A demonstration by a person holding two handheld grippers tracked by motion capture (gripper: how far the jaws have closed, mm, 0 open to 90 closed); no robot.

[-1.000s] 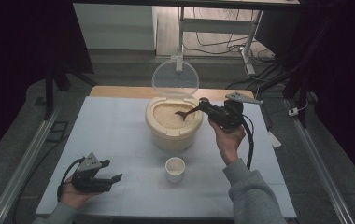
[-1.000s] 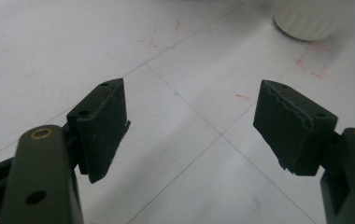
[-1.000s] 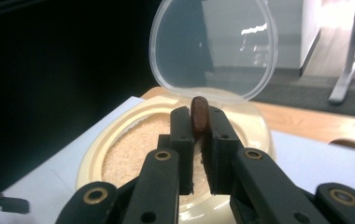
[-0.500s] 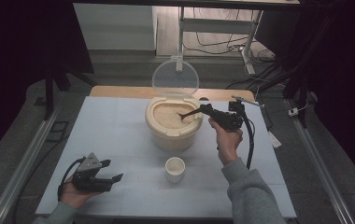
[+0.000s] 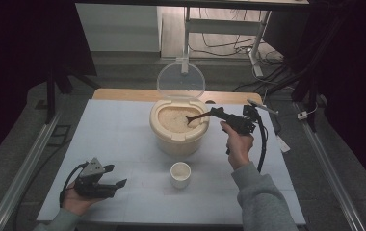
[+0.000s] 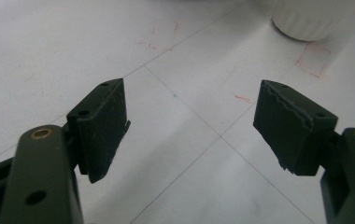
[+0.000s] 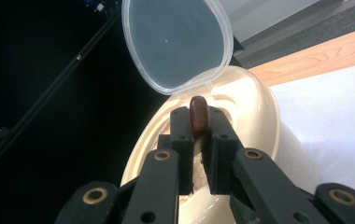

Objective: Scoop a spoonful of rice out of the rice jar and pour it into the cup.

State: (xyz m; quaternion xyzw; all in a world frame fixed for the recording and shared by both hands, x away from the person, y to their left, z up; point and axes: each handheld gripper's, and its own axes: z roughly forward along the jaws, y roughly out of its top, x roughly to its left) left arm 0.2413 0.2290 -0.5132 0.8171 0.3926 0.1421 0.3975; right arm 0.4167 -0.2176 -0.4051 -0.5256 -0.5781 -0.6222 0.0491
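White tabletop (image 5: 123,134) lay under your left gripper (image 5: 105,185), its jaws apart and empty. Right of it, the cream lidded rice bin (image 5: 178,127). Your right gripper (image 5: 218,112) clamped a brown wooden spoon (image 5: 198,117), its handle running leftward, bowl dipping into the rice.

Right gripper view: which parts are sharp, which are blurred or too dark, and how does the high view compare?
Right gripper view: black jaws and brown spoon handle sharp, clear hinged lid softer, left background nearly black. High view: white table evenly lit, surroundings dark.
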